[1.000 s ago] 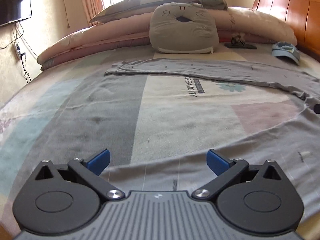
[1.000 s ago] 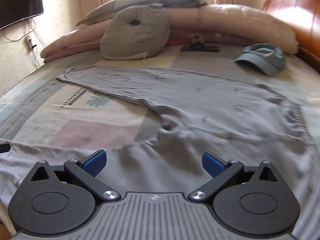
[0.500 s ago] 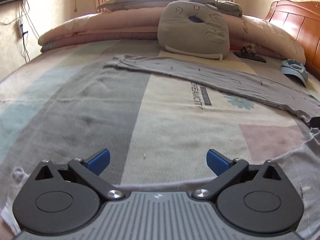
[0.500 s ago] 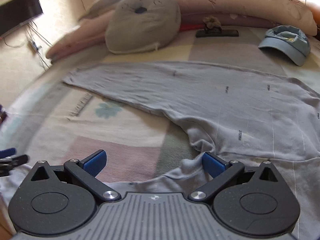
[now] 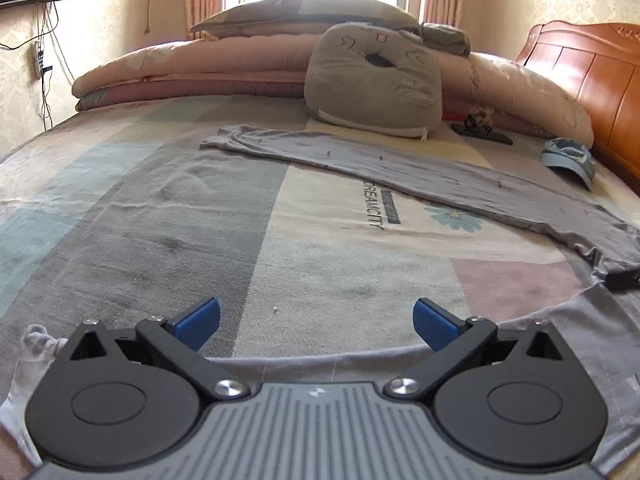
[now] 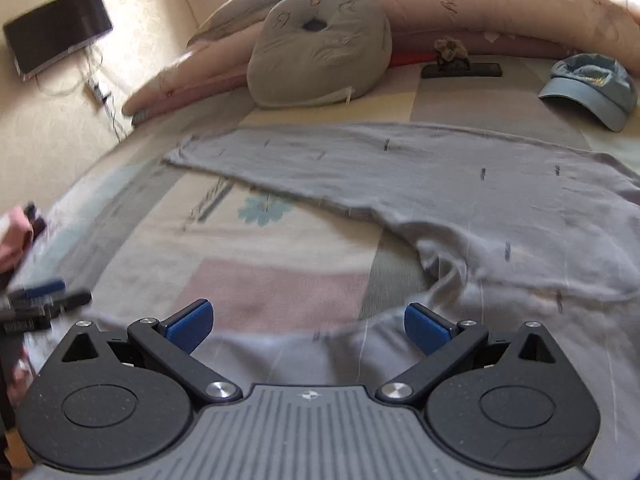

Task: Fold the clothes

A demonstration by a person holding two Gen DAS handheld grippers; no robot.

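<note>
Bed [image 5: 168, 216] carries the grey trousers [image 6: 460, 184] spread flat, legs toward 10 o'clock and near leg just under my left hand-held gripper [image 5: 316, 318] and right hand-held gripper [image 6: 306, 322], both wide w/ nothing held; cloth looks light, floppy, so I'd pinch the near hem edge.

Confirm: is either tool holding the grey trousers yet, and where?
Nothing held. Left tool and right tool are both open over the grey trousers.

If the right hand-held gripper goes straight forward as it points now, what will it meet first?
Probably the grey trousers. The right hand-held gripper is open, with the near leg's cloth right ahead of its fingers and the crotch folds beyond. The grey cushion lies much farther; depth is uncertain.
</note>
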